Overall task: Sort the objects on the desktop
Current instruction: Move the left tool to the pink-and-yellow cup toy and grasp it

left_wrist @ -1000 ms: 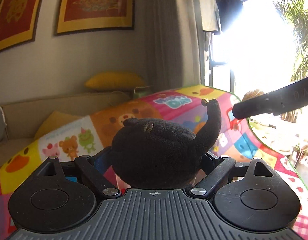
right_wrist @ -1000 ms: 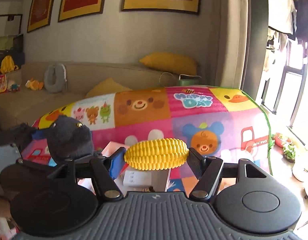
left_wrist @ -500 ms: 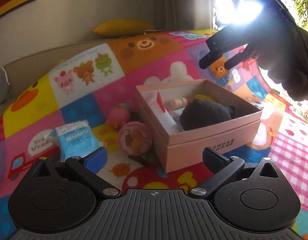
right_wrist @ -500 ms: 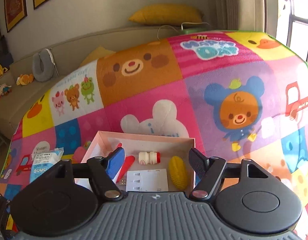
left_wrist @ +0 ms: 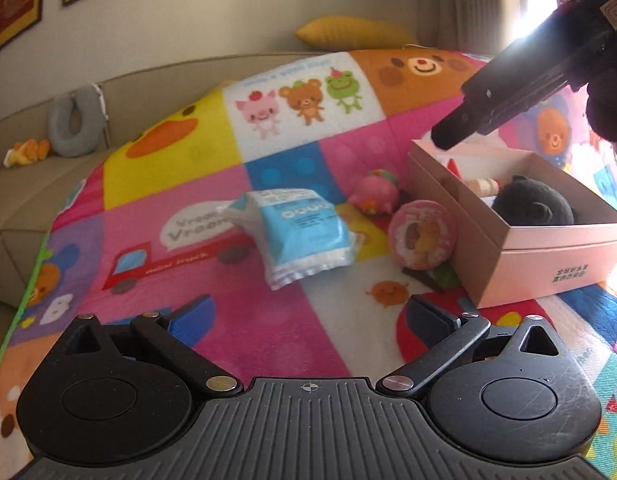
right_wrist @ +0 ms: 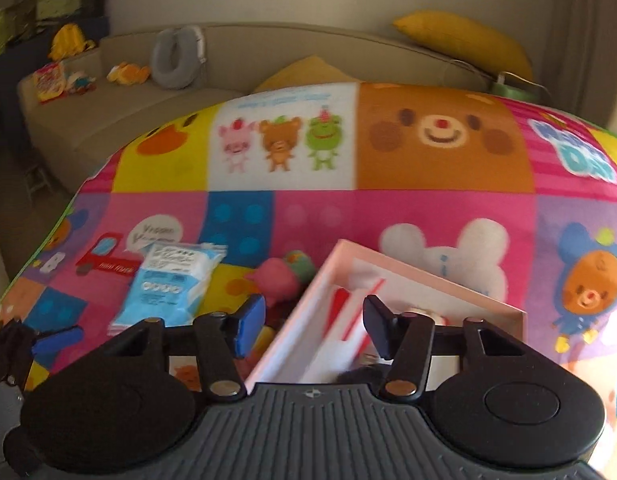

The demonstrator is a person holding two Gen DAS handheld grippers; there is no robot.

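My left gripper (left_wrist: pixel 308 316) is wide open and empty, low over the colourful play mat (left_wrist: pixel 244 344). Ahead of it lies a blue tissue pack (left_wrist: pixel 300 232). To the pack's right are a round pink doughnut toy (left_wrist: pixel 422 236) and a pink plush (left_wrist: pixel 374 192). The pink box (left_wrist: pixel 548 256) on the right holds a black plush (left_wrist: pixel 532 204) and a small bottle (left_wrist: pixel 486 186). My right gripper (right_wrist: pixel 314 320) hangs over the left corner of the box (right_wrist: pixel 428 276); its jaws are closing with nothing between them. From there the tissue pack (right_wrist: pixel 172 284) lies to the left.
A beige couch (right_wrist: pixel 120 104) behind the mat carries a grey neck pillow (right_wrist: pixel 176 56), yellow cushions (right_wrist: pixel 464 40) and small toys. The mat's green edge (left_wrist: pixel 16 320) runs down the left side. My right gripper (left_wrist: pixel 448 138) reaches in from the upper right of the left wrist view.
The black plush left my left gripper and the corn left my right; both now lie in the box. Both grippers swung left and down, and the right jaws narrowed.
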